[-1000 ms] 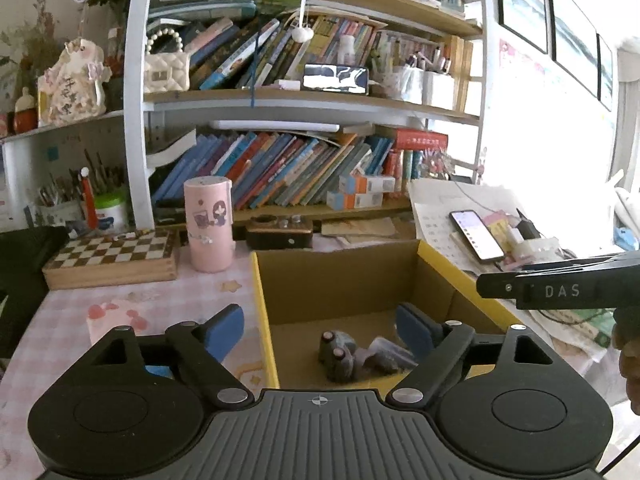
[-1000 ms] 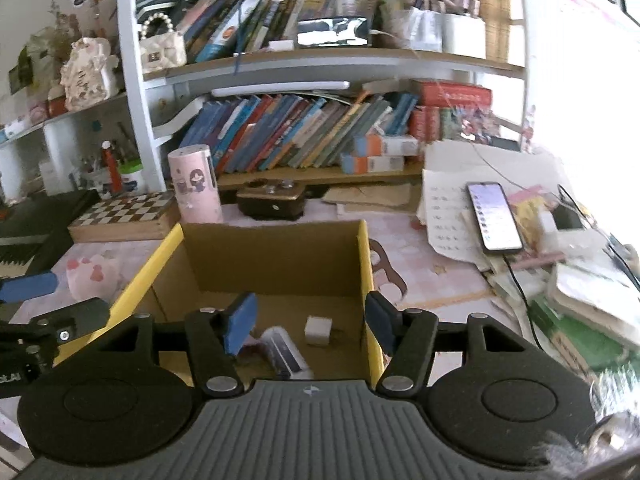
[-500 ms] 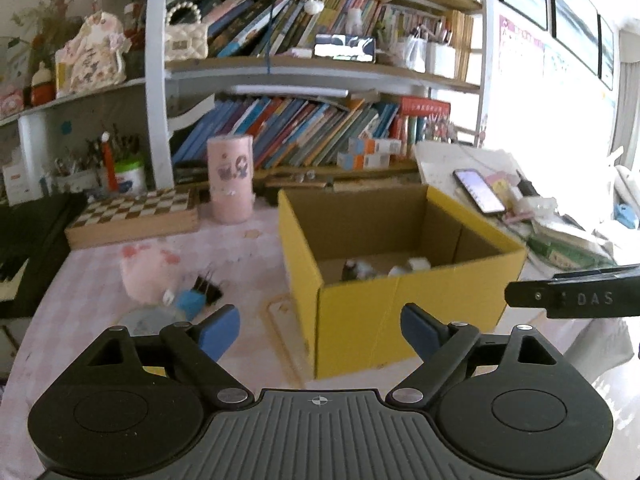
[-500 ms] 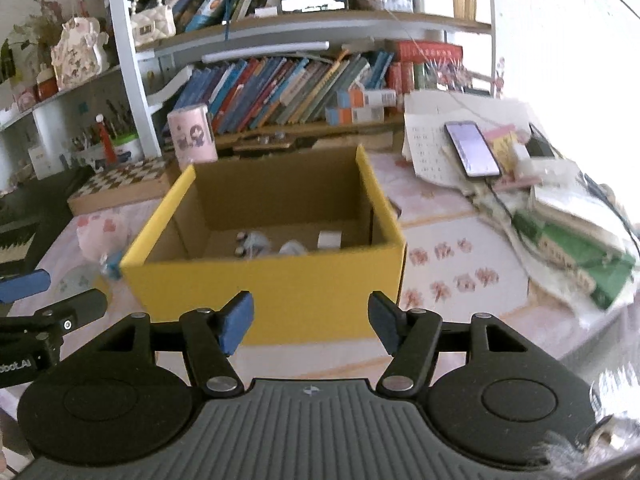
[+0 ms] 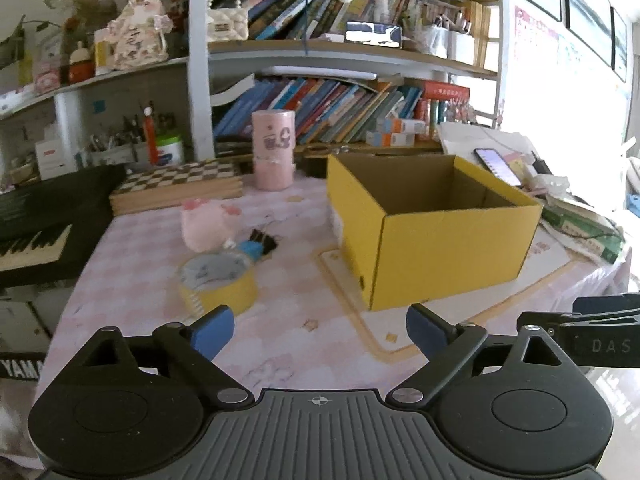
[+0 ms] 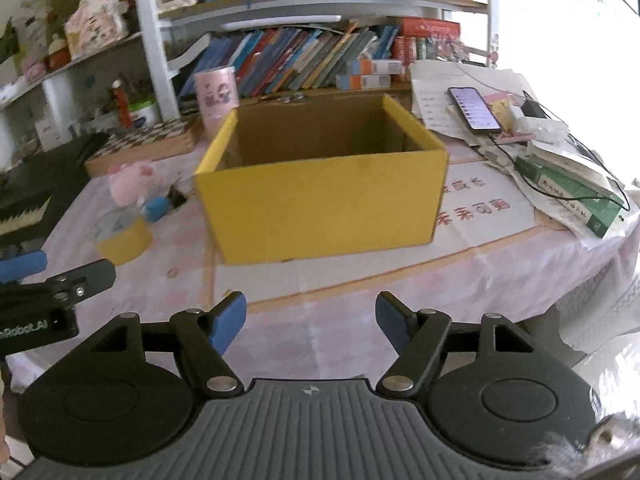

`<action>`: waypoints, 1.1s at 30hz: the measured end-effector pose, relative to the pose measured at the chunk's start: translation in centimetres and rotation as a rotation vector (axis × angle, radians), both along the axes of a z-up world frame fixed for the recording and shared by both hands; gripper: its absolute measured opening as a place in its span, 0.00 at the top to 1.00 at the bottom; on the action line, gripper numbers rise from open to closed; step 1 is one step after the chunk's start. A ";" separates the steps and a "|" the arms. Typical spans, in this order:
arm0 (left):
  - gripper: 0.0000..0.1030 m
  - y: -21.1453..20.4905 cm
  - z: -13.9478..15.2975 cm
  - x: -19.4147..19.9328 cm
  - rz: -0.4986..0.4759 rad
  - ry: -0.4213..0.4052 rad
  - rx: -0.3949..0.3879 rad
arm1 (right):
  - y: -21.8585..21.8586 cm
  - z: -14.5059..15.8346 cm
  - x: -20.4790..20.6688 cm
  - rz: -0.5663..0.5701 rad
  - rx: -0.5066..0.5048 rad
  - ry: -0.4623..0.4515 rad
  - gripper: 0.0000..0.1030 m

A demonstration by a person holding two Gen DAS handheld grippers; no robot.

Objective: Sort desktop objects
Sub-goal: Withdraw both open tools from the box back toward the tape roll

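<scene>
The left gripper (image 5: 318, 330) hung over the near edge of the pink checked tabletop (image 5: 304, 344), its jaws wide apart and just been opening, nothing between them; the right gripper (image 6: 311, 320) likewise had empty jaws, parted and just been opening; the open yellow cardboard box (image 6: 320, 200) stood ahead of the right jaws and ahead-right of the left ones; the yellow roll of tape (image 5: 218, 282) lay just ahead-left of the left jaws, with the blue-and-black binder clips (image 5: 258, 245) and the pink plush toy (image 5: 206, 224) beyond it.
</scene>
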State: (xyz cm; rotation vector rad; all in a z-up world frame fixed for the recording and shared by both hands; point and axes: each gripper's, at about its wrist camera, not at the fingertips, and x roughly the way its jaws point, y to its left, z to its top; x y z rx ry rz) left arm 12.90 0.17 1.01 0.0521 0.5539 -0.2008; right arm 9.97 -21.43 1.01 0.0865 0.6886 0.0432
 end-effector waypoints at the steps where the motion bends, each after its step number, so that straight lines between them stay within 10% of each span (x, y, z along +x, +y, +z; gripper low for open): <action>1: 0.07 0.4 -0.1 -0.3 -0.001 0.004 0.002 | 0.5 0.0 -0.3 0.005 -0.004 0.000 0.31; 33: 0.07 8.6 -0.6 -4.7 0.007 0.032 0.041 | 10.7 -1.0 -5.2 0.106 -0.031 -0.001 0.28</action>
